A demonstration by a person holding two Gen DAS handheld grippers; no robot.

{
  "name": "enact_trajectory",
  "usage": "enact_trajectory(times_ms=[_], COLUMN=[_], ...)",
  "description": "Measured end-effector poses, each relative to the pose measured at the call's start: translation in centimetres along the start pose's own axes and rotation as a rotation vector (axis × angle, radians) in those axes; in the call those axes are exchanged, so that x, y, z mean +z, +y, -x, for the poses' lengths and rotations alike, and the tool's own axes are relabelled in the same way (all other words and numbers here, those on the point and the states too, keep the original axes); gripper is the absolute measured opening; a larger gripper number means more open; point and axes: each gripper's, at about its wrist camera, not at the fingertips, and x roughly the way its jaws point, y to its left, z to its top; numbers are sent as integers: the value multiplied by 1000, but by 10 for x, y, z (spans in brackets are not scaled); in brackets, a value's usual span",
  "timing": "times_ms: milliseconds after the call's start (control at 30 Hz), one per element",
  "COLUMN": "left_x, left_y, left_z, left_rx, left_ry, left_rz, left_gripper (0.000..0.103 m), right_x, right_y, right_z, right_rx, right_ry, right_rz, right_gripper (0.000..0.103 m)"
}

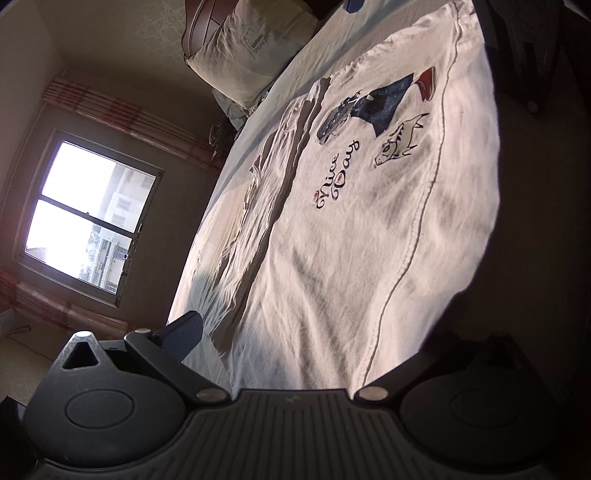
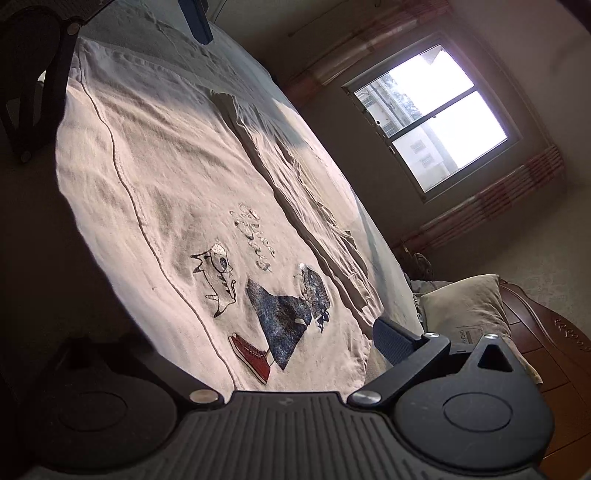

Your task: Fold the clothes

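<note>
A white T-shirt (image 1: 351,221) with a dark cartoon print and the words "Nice Day" lies spread on the bed, one side folded into a long ridge. It also shows in the right wrist view (image 2: 177,184). My left gripper (image 1: 317,332) is wide open over the shirt's near end; its left pad (image 1: 184,332) shows, its right finger is in shadow. My right gripper (image 2: 258,350) is wide open over the printed end; its right pad (image 2: 393,341) shows. The other gripper (image 2: 195,18) appears at the top of the right wrist view.
The bed sheet (image 1: 221,206) lies under the shirt. A pillow (image 1: 251,59) leans on a wooden headboard (image 2: 546,332). A bright window (image 1: 88,214) with striped curtains is on the far wall. The bed edge drops to the floor (image 1: 22,354).
</note>
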Motion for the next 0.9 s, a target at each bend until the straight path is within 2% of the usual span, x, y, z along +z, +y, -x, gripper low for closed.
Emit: enact_trajectory(times_ms=[100,167,300,433,600,733,900], left_x=[-10,-8,-1,-1,-1,0,2], left_y=[9,8,4,5,7,7,15], left_z=[-4,-1,1,4,3,9,11], left_rx=[8,12,31,57,24,92,124], left_ry=[50,53,29,30,68,54,46], left_rz=[42,43,6,21,49,35,49], left_gripper=[103,103,103,103,103,103,103], right_x=[-15,-19,-13,-6,-6,-4,-2], right_y=[-11,-14,-6,-3,-5,-8,-12], right_z=[0,-1,-4,-9,-7,-7,-8], right_rx=[-22,-25,-60,-69,-110,-155,-212], right_ry=[42,53,36,33,22,10,-5], right_rz=[-14,-21,15,6,0,8,18], right_gripper=[103,103,103,103,103,103,103])
